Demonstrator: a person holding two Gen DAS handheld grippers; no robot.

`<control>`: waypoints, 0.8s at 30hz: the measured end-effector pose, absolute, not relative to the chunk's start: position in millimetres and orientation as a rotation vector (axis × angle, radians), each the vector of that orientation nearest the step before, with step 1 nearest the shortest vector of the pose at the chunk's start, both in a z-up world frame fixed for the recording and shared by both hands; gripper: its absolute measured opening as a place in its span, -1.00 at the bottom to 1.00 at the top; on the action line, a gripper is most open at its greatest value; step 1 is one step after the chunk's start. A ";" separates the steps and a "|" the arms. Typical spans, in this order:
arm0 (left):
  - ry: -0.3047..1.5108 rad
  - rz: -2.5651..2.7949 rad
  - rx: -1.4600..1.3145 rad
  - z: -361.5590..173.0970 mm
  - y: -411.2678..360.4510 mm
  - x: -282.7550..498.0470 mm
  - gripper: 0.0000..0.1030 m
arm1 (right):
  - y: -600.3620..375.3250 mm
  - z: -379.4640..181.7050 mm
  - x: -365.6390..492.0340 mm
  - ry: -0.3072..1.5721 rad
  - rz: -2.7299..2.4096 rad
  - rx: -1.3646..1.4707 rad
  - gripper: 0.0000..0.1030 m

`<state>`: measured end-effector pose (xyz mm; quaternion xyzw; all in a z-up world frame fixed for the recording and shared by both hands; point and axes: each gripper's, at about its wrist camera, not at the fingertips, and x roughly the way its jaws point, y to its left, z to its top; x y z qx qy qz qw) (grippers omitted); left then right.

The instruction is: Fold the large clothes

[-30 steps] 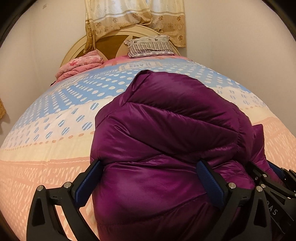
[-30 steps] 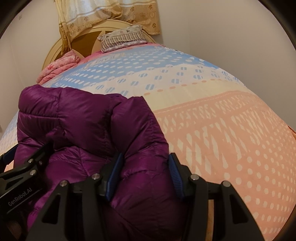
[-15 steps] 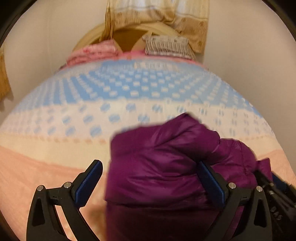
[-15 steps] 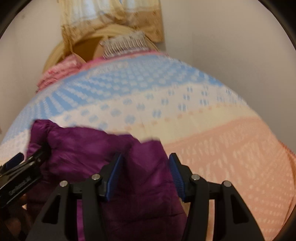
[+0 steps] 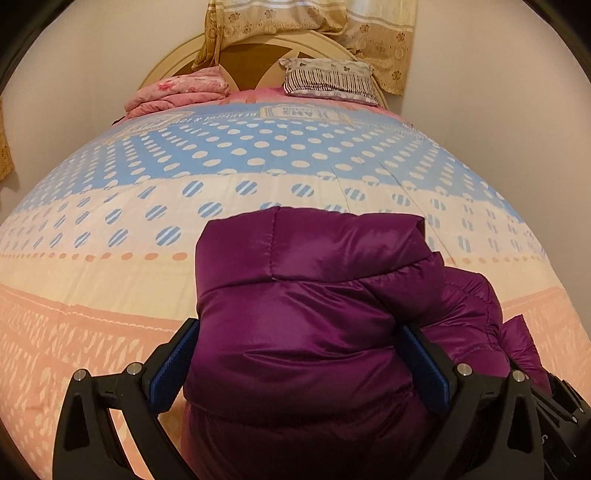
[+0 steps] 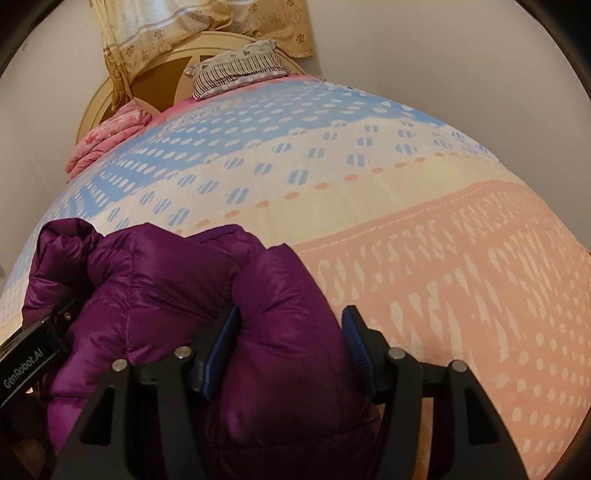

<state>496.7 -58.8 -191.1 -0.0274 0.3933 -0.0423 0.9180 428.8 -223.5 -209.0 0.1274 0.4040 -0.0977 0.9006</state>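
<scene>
A purple puffer jacket is bunched up at the near end of the bed; it also shows in the right wrist view. My left gripper has its jaws wide with a thick fold of the jacket between the blue pads. My right gripper clamps another thick fold of the jacket between its pads. The two grippers are side by side, each visible at the edge of the other's view.
The bed has a quilt in blue, cream and peach bands. A folded pink blanket and a striped pillow lie by the headboard. Walls close in on both sides; a curtain hangs behind.
Both grippers rose and tilted with the jacket, then settled; more of the quilt shows beyond the jacket. The jacket's far edge now sits nearer to me and the bundle looks more compact.
</scene>
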 end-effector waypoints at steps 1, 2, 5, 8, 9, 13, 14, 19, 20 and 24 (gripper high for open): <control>0.813 -0.085 -0.050 -192.1 -59.4 497.6 0.98 | -224.0 -209.6 429.2 0.839 -0.201 0.264 0.16; 0.815 -0.084 -0.046 -192.6 -59.8 498.0 0.98 | -224.4 -210.1 429.4 0.843 -0.200 0.266 0.16; 0.823 -0.084 -0.043 -194.3 -60.6 497.2 0.98 | -225.2 -211.3 430.4 0.850 -0.200 0.269 0.16; 0.827 -0.085 -0.043 -195.9 -60.5 498.2 0.98 | -224.0 -212.1 431.0 0.854 -0.204 0.261 0.16; 0.828 -0.086 -0.043 -196.3 -60.5 498.3 0.98 | -223.5 -212.5 431.8 0.856 -0.206 0.257 0.17; 0.834 -0.086 -0.042 -197.3 -60.3 499.3 0.98 | -222.7 -214.5 433.0 0.866 -0.207 0.246 0.18; 0.835 -0.086 -0.042 -197.6 -60.3 499.4 0.98 | -222.9 -215.0 433.3 0.868 -0.206 0.247 0.19; 0.838 -0.087 -0.042 -198.5 -59.9 499.9 0.98 | -221.6 -216.1 434.7 0.877 -0.208 0.233 0.21; 0.838 -0.088 -0.042 -198.6 -60.1 500.0 0.98 | -221.6 -216.2 434.8 0.878 -0.209 0.231 0.21; 0.844 -0.092 -0.046 -199.9 -59.2 501.2 0.98 | -222.1 -217.7 435.8 0.884 -0.205 0.229 0.24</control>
